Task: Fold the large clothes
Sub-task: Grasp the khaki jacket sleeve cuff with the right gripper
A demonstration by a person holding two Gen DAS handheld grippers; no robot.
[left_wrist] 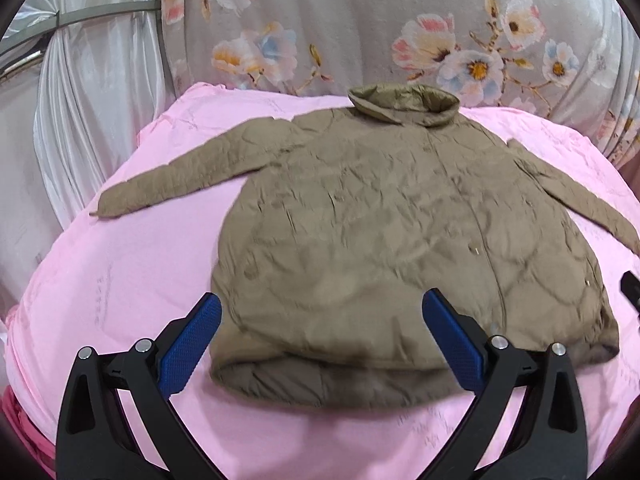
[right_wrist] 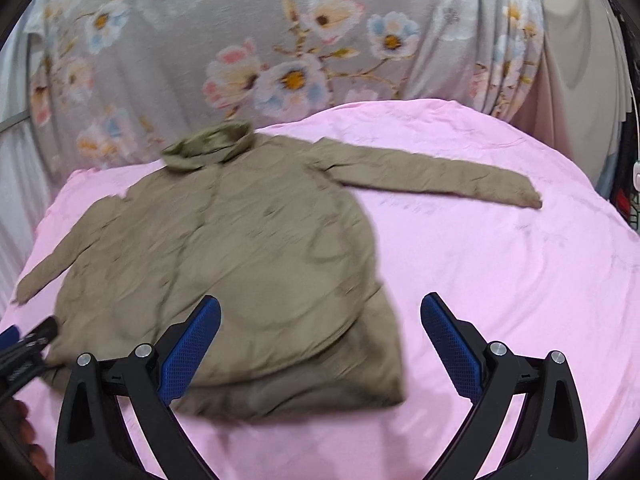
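An olive quilted jacket (left_wrist: 380, 240) lies flat on a pink sheet (left_wrist: 132, 272), collar away from me and both sleeves spread out to the sides. My left gripper (left_wrist: 320, 344) hangs open over the jacket's hem, with nothing between its blue pads. In the right wrist view the same jacket (right_wrist: 248, 264) fills the left half, its right sleeve (right_wrist: 432, 172) stretched across the pink sheet (right_wrist: 500, 280). My right gripper (right_wrist: 320, 344) is open above the hem's right corner and holds nothing. The left gripper's tip (right_wrist: 24, 344) shows at the far left edge.
A grey floral cloth (left_wrist: 360, 28) hangs behind the bed. White curtains (left_wrist: 88, 80) drape at the left. A beige curtain (right_wrist: 576, 80) stands at the right, with dark objects (right_wrist: 628, 200) at the frame's edge. A black part (left_wrist: 631, 288) pokes in from the right.
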